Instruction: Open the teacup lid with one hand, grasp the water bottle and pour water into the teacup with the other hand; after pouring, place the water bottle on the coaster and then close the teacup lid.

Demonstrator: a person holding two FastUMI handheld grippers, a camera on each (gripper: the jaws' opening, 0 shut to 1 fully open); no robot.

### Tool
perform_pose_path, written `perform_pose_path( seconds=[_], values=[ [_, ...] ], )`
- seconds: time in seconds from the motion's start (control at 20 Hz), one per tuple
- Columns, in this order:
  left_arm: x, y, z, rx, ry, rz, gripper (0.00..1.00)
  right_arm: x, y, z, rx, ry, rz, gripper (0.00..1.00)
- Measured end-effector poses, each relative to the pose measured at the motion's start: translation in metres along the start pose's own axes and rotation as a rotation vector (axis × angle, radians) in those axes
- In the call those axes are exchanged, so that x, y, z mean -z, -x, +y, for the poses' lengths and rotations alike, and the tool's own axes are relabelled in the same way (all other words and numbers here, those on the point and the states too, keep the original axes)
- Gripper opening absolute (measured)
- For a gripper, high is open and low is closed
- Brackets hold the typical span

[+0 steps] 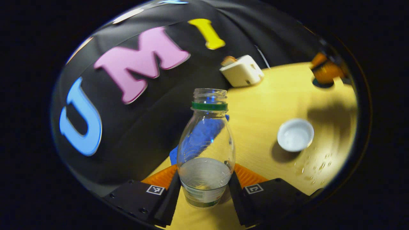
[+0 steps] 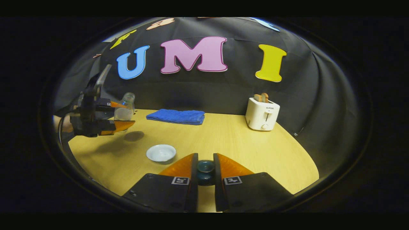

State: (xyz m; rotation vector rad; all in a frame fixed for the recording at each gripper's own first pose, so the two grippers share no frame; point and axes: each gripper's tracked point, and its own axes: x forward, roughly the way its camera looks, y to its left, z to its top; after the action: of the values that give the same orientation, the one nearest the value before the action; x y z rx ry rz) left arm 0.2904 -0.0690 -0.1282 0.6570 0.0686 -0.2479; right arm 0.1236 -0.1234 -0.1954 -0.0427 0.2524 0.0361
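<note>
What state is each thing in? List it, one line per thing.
water bottle: uncapped, partly full, upright, lifted
left gripper: shut on the bottle
right gripper: shut on the teacup lid
teacup: open, on the table
toaster: bread in its slots
blue towel: folded, flat

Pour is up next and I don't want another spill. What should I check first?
1. Bottle grip: left gripper is shut on the water bottle, low on its body. Ok.
2. Bottle mouth: cap off, water in the lower part. Ok.
3. Teacup: uncovered, standing on the table. Ok.
4. Lid: right gripper is shut on a small dark piece. Whether it is the lid, cannot tell.
5. Alignment: bottle upright, off to the side of the teacup. Not ok.
6. Dry table: droplets beside the teacup. Not ok.
</note>
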Motion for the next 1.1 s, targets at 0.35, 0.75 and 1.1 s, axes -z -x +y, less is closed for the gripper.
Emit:
perform_pose_path(
  seconds=[0.35,0.75,1.1],
  values=[
    [-0.003,-0.023,0.001,0.004,0.567,-0.116,0.76,-0.011,-0.015,0.032,-0.019,-0.055,0.002,0.24],
    [0.026,-0.043,-0.012,0.017,0.696,-0.104,0.76,-0.021,-0.024,0.043,-0.003,-0.092,-0.013,0.24],
    [0.023,-0.038,-0.016,-0.009,0.623,-0.095,0.82,-0.018,-0.024,0.057,-0.023,-0.087,0.001,0.24]
  ],
)
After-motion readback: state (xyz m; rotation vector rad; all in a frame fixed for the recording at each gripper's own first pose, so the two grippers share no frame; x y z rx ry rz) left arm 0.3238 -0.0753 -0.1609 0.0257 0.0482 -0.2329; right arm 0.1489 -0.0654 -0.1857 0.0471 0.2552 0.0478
